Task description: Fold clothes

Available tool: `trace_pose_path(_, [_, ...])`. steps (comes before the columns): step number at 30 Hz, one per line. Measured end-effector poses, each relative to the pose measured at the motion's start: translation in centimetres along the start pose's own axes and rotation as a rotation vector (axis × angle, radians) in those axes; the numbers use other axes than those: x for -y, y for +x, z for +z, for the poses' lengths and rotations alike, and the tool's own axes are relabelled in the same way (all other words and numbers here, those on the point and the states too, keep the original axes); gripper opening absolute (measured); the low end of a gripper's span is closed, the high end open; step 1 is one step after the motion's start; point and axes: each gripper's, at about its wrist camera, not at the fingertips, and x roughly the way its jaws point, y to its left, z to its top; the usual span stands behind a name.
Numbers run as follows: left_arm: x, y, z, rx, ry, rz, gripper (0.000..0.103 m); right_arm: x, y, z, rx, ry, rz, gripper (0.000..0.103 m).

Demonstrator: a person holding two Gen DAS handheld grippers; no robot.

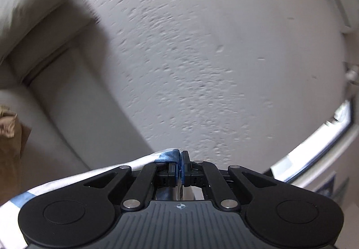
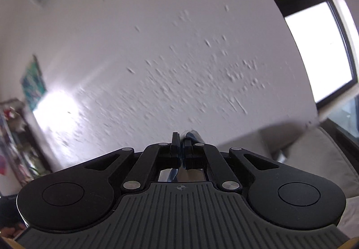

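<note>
A textured white wall (image 1: pixel 202 47) fills both views, with both grippers clamped on cloth.

In the left wrist view a pale sofa (image 1: pixel 44 51) runs down the left edge above a brown paper bag (image 1: pixel 11 137), and a bright window strip (image 1: pixel 314 143) shows at the right. The left gripper (image 1: pixel 181 165) is fully closed on a white and blue garment (image 1: pixel 134 162), which trails from the pads down and to the left, out past the lower left corner. Only the right wrist view shows a colourful picture (image 2: pixel 32 83) and cluttered shelves (image 2: pixel 13 137) at the left and tall windows (image 2: pixel 318 47) at the right. The right gripper (image 2: pixel 181 150) is likewise pinched closed, with just a dark blue fold of the garment (image 2: pixel 194 135) poking up at its right pad; its lie there cannot be told.
</note>
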Motion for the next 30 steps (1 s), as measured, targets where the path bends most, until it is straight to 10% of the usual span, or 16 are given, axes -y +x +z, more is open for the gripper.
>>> trace_pose_path(4, [4.0, 0.1, 3.7, 0.079, 0.021, -0.106, 0.0, -1.2, 2.2, 4.4, 0.091, 0.026, 0.032, 0.001])
trace_pose_path(11, [5.8, -4.5, 4.4, 0.133, 0.119, -0.276, 0.001, -3.8, -5.9, 9.5, 0.356, -0.119, 0.108, 0.001])
trace_pose_path(22, [-18.5, 0.3, -13.3, -0.239, -0.006, 0.114, 0.001, 11.5, -2.3, -10.5, -0.213, 0.068, -0.108, 0.001])
trace_pose_path(30, [-29.3, 2.2, -21.7, -0.356, -0.012, 0.339, 0.001, 21.3, -1.2, -27.3, -0.447, 0.255, -0.261, 0.001])
